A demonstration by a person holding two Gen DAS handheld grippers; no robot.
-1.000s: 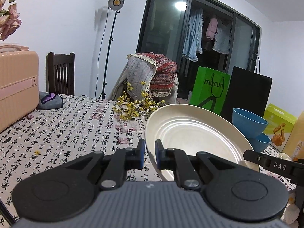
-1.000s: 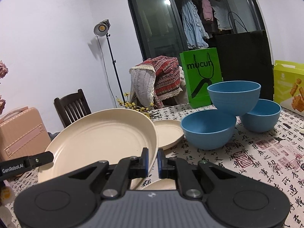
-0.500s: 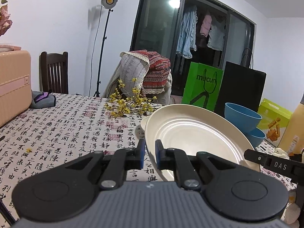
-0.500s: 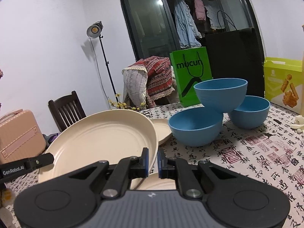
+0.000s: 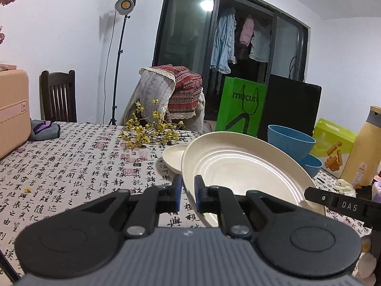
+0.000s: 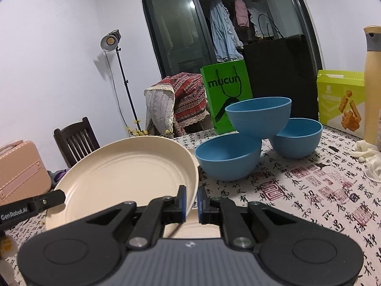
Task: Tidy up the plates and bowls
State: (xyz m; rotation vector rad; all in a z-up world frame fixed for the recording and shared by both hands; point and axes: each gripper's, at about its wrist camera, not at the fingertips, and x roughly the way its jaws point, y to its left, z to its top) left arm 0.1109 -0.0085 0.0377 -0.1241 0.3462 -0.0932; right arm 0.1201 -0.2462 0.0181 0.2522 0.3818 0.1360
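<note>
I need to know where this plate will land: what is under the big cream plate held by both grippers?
Under the big cream plate part of another cream plate shows below its near edge. The rest of the tablecloth beneath is covered.

Green mucun bag point(image 6: 226, 100) beside black bag point(image 6: 281, 76), yellow flower sprigs point(image 5: 148, 132) on calligraphy tablecloth point(image 5: 71, 157), studio lamp point(image 5: 123, 4), wooden chair point(image 5: 58, 95), pink suitcase point(image 5: 13, 109), yellow-green box point(image 6: 341, 103).

A lived-in home: laundry point(image 5: 223, 45) hangs behind dark sliding doors, a wooden chair point(image 5: 58, 95) and pink suitcase point(image 6: 21, 171) flank a cloth-covered counter point(image 5: 71, 157), beside shopping bags point(image 6: 226, 95).
</note>
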